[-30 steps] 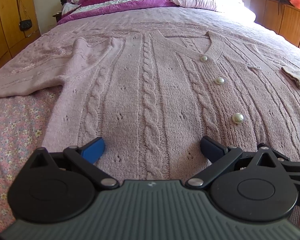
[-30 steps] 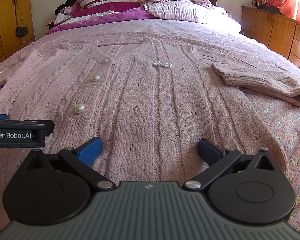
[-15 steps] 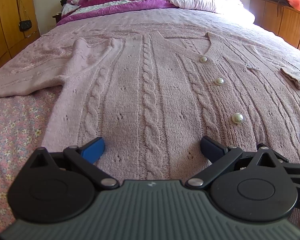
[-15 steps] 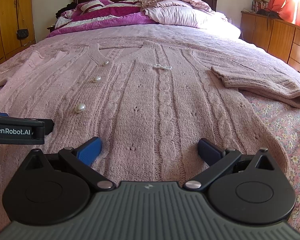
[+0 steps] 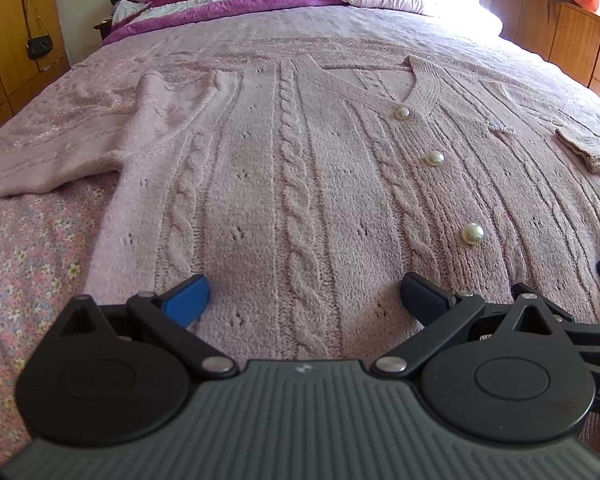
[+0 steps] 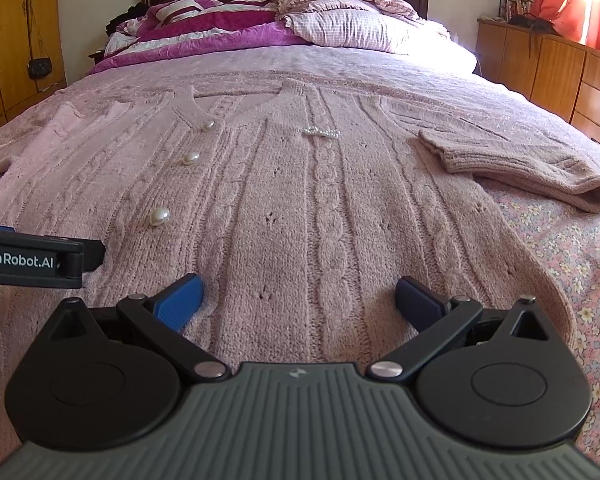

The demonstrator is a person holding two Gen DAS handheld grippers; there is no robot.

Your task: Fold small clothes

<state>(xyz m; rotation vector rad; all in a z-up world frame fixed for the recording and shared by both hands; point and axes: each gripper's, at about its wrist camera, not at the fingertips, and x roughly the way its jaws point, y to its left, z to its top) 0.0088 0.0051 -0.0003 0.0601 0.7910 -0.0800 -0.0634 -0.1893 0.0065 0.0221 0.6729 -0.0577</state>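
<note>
Your left gripper (image 5: 304, 296) and right gripper (image 6: 298, 298) sit side by side just over the near hem of the cardigan (image 6: 300, 208), both with fingers spread wide and gripping nothing. The cardigan lies flat, front up, on the bed (image 6: 572, 240), its long axis running straight away from you: hem nearest, V-neck at the far end toward the pillows (image 6: 340, 28). It is dusty-pink cable knit, closed by three pearl buttons (image 5: 472, 234) up the front, with a small pearl brooch (image 6: 322, 132) on the chest. One sleeve (image 5: 40, 160) stretches out left; the other sleeve (image 6: 512, 164) is folded back at your right.
</note>
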